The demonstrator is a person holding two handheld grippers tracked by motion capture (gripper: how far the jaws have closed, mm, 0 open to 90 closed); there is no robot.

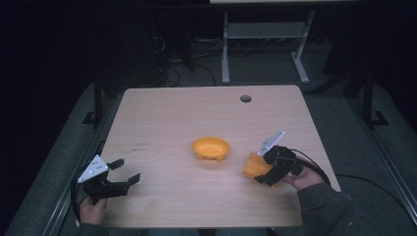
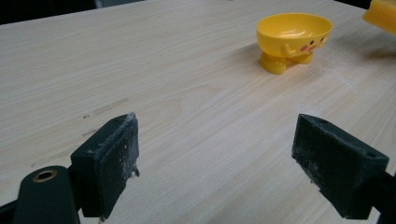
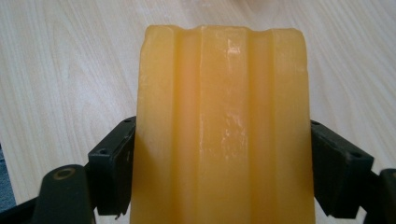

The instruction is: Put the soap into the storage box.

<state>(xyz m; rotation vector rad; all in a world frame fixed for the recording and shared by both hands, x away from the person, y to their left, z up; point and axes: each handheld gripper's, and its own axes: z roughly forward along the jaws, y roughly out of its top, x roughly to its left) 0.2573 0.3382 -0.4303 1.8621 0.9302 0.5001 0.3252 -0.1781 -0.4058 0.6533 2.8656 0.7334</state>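
The right gripper (image 1: 264,173) clamps an orange cup (image 1: 255,166) between its jaws, at 4 o'clock from the yellow bowl (image 1: 210,148) mid-table (image 1: 162,113). The left gripper (image 1: 125,172), at 8 o'clock, has jaws wide apart, holding nothing.

The high view is dim and slightly soft: the pale tabletop (image 1: 162,123) is the one lit area, while the floor and the room behind it sink into near-black with little detail. Light falls from above, so the yellow bowl (image 1: 210,148) casts only a short, soft shadow beside its base. The two gripper views are brighter and warmer; in the right gripper view, a faint glare streaks the ridged face of the orange block (image 3: 222,130), and the near black pads look slightly soft.
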